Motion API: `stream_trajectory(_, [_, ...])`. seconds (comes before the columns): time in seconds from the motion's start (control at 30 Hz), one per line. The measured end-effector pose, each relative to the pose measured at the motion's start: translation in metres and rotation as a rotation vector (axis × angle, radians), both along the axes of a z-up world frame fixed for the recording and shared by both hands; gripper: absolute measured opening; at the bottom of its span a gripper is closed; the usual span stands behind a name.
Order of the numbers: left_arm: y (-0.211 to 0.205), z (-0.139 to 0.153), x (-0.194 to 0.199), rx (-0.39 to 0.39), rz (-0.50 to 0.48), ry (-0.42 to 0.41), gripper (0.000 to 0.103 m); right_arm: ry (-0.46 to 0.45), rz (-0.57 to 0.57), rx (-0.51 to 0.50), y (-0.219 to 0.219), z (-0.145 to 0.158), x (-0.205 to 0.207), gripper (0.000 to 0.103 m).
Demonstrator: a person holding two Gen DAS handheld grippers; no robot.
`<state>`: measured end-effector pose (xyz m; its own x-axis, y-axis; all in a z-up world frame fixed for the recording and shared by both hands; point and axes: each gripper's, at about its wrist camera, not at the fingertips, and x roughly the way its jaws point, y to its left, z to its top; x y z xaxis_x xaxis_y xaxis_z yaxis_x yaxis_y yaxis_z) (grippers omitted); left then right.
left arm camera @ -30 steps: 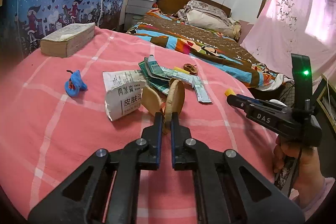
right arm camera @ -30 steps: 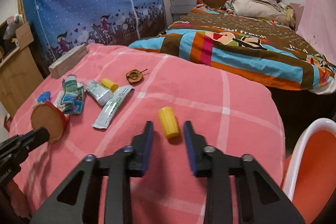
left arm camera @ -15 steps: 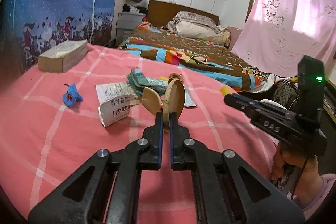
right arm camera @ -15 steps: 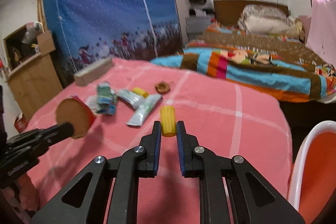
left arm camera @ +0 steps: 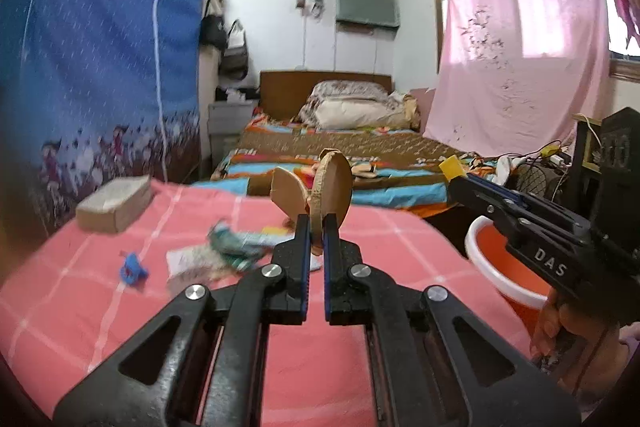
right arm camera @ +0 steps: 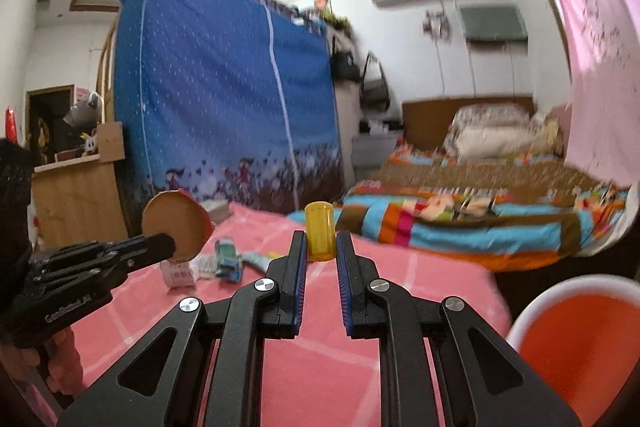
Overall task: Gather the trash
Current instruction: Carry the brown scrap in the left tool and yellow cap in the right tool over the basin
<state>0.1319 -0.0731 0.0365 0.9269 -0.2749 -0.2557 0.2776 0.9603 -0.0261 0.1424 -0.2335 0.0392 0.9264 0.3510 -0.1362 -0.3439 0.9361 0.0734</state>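
Now both of my tongs are up off the pink cloth [left arm camera: 360,367], and each one carries a bit of trash. A second ago the yellow cap [right arm camera: 319,231] lay on the cloth between the open jaws of my right tongs [right arm camera: 320,247]. The jaws have just been closing, and now they are pinched narrow on the cap and lift it clear. My left tongs [left arm camera: 316,227] are squeezed tight on a brown cardboard lid [left arm camera: 332,183], as they were before, and it rides higher now, above the far edge of the cloth.

I think this means two pieces are picked up and ready to drop. The orange bucket [right arm camera: 580,339] with the white rim sits low at the near right, just past the edge of the cloth, so I guess both pieces go there next.

More trash is left to get. A blue scrap [left arm camera: 134,269] lies on the left. A white paper packet [left arm camera: 192,261] and some green wrappers [left arm camera: 232,247] sit in a blurry pile in the middle, and a box [left arm camera: 116,203] rests at the far left.

Past the cloth is a bed with a bright striped blanket [right arm camera: 460,223]. A tall blue wardrobe [right arm camera: 224,99] stands on the left, and a pink sheet [left arm camera: 520,59] hangs by the window on the right.
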Motion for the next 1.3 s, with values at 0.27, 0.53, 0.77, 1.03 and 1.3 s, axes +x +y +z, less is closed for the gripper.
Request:
stream_trajectory(0.27, [-0.043,0.021,-0.004,0.036,-0.096,-0.088,0.009,-0.108,-0.101,0.050,-0.039,0.018,-0.020,0.013])
stream_trajectory(0.53, [-0.088,0.021,-0.006,0.072,-0.204,-0.087,0.009,-0.124,-0.208,0.097,-0.080,0.019,-0.037,0.013])
stream_trajectory(0.77, [-0.112,0.016,0.000,0.047,-0.271,-0.017,0.009,-0.091,-0.286,0.128,-0.106,0.013,-0.045,0.013])
stream_trajectory(1.03, [-0.143,0.009,0.017,0.013,-0.351,0.123,0.009,-0.037,-0.375,0.173,-0.132,0.005,-0.046,0.013])
stream_trajectory(1.3, [-0.168,-0.004,0.028,-0.018,-0.415,0.242,0.009,0.027,-0.440,0.224,-0.155,-0.003,-0.044,0.013])
